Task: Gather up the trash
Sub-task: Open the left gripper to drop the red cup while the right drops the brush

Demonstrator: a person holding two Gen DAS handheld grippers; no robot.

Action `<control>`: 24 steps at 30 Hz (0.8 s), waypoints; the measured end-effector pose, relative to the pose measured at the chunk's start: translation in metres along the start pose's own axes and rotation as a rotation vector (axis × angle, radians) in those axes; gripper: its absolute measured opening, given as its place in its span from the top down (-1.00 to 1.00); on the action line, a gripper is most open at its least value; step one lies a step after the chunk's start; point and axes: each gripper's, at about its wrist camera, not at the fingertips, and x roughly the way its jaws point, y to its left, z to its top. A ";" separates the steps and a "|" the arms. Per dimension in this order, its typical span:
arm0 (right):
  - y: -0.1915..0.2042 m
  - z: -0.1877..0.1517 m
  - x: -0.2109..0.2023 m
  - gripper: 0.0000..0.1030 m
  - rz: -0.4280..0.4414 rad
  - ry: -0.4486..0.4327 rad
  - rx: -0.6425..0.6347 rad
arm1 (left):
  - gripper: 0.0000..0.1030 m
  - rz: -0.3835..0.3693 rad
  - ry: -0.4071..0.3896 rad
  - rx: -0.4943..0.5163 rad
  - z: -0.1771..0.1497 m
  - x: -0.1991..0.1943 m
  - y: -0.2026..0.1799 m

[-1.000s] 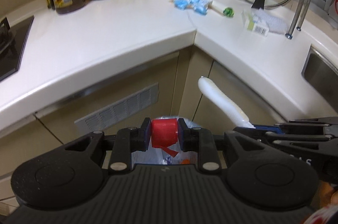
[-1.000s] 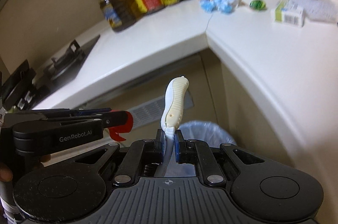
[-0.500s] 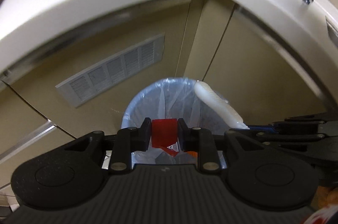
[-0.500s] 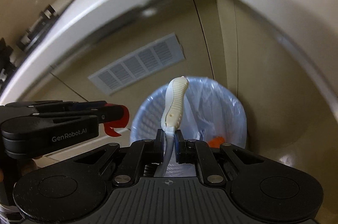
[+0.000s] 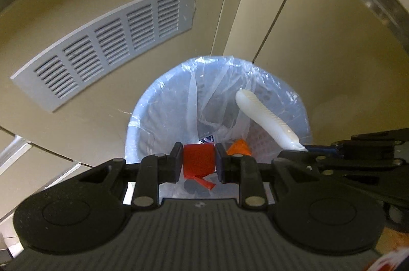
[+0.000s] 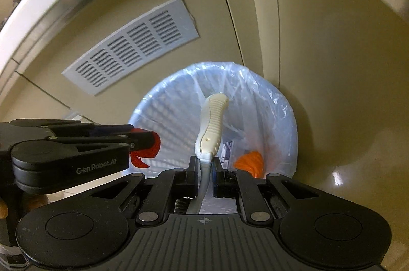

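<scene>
My left gripper (image 5: 199, 161) is shut on a red bottle cap (image 5: 199, 160) and holds it over the near rim of a round bin lined with a clear blue bag (image 5: 158, 102). My right gripper (image 6: 205, 170) is shut on a white ribbed plastic handle (image 6: 211, 122), which sticks out over the bin (image 6: 286, 122). The cap also shows in the right wrist view (image 6: 145, 150), and the handle in the left wrist view (image 5: 265, 120). An orange scrap (image 6: 250, 161) lies inside the bin.
The bin stands on the floor in the corner of beige cabinets. A grey vent grille (image 5: 102, 43) is set in the cabinet panel to the left. The white counter edge (image 6: 38, 7) curves above.
Both grippers have tilted and moved down from counter level to just above the bin. The counter and its items have left view. Each grip is unchanged.
</scene>
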 end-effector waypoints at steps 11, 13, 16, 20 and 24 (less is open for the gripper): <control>-0.002 0.000 0.011 0.81 -0.004 -0.002 0.031 | 0.33 -0.028 0.000 0.029 -0.001 0.009 0.004; -0.002 0.000 0.011 0.81 0.000 -0.001 0.033 | 0.33 -0.026 -0.007 0.033 -0.001 0.005 0.005; 0.001 0.000 0.014 0.80 0.012 0.004 0.041 | 0.33 -0.030 -0.008 0.021 -0.001 -0.004 0.010; 0.008 0.000 0.018 0.80 0.024 0.004 0.041 | 0.33 -0.025 -0.015 0.013 -0.001 -0.010 0.017; 0.017 0.001 0.022 0.80 0.039 -0.011 0.034 | 0.33 -0.022 -0.024 0.003 -0.001 -0.015 0.022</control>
